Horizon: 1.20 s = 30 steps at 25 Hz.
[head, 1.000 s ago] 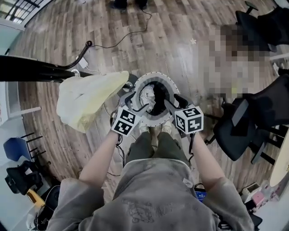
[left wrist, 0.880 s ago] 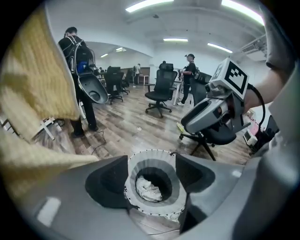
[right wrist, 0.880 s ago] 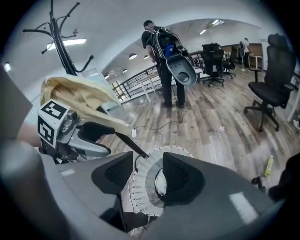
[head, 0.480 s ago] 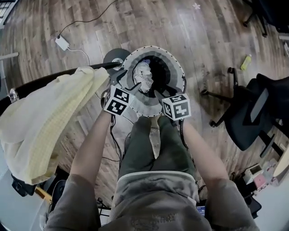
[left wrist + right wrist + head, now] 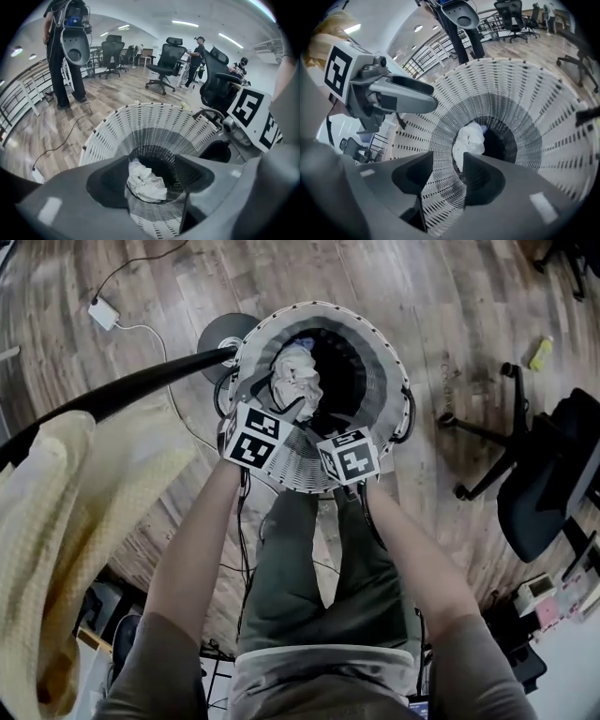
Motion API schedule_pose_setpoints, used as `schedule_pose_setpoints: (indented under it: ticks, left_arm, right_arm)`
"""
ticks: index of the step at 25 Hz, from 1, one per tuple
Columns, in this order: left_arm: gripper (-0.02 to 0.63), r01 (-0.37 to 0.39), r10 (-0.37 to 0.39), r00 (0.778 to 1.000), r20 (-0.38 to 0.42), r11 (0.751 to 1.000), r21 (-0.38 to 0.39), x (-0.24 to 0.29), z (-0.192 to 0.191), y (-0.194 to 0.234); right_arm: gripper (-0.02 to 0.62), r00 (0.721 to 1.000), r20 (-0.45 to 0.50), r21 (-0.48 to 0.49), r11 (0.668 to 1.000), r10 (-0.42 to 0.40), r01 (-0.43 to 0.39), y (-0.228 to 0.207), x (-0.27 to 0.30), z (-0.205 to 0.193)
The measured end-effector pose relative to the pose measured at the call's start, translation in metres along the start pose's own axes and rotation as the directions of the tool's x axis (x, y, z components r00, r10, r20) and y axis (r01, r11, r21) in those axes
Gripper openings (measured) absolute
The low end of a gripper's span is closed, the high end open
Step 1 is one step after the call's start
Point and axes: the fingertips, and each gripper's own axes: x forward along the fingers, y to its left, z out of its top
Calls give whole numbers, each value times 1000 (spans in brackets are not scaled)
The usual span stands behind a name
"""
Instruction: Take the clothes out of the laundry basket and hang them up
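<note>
"Over on the left, above the wood floor, what's that big yellow thing?"

"A yellow cloth. It hangs on the black rail, so I think that one is done."

"And the round thing by the feet?"

"The laundry basket. It stands on the floor just beside the rail. I'm driving both claws from far away, and they are side by side over its near rim."

"Are they holding anything?"

"No. The left gripper has its jaws wide apart with nothing in them. The right gripper has its jaws apart too, a bit less, and they hold nothing either."

"Where's the next thing to hang?"

"It's a white cloth, all scrunched up, down inside the basket against its left wall. I see it through the gap of each claw, but it lies deeper than the jaws."

"What could go wrong?"

"The basket wall is full of little slots. If I go down too near the wall, a jaw tip could catch in one. The basket looks light, so a hard pull could tip it. If I pinch only a thin bit of cloth, it might slip out and drop back in. And the rail is close, so I could bump it coming up."
</note>
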Motion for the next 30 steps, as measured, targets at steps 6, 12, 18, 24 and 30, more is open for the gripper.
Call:
schedule_pose_setpoints:
  ticks: [6,12,18,24,30]
  left_arm:
    - [310,-1,3,999,-50,999,34,65,-30,14]
    - [307,9,0,997,-79,994,111,122,-54,16]
    - [305,33,-30,992,-126,999,20,169,-87,24]
    - [302,45,-48,986,-161,999,-26,211,-106,34]
    - [302,39,-47,972,-229,998,-39,238,-132,34]
  right_arm:
    - [218,998,66,195,980,14,-27,-12,54,-6]
    - [229,1000,19,255,967,8,-13,-37,118,-20]
    - [235,1000,27,284,959,-6,-2,-60,159,-30]
    - [241,998,-61,196,980,-28,40,-74,199,-65]
    - [255,990,-137,109,994,20,-5,-61,236,-90]
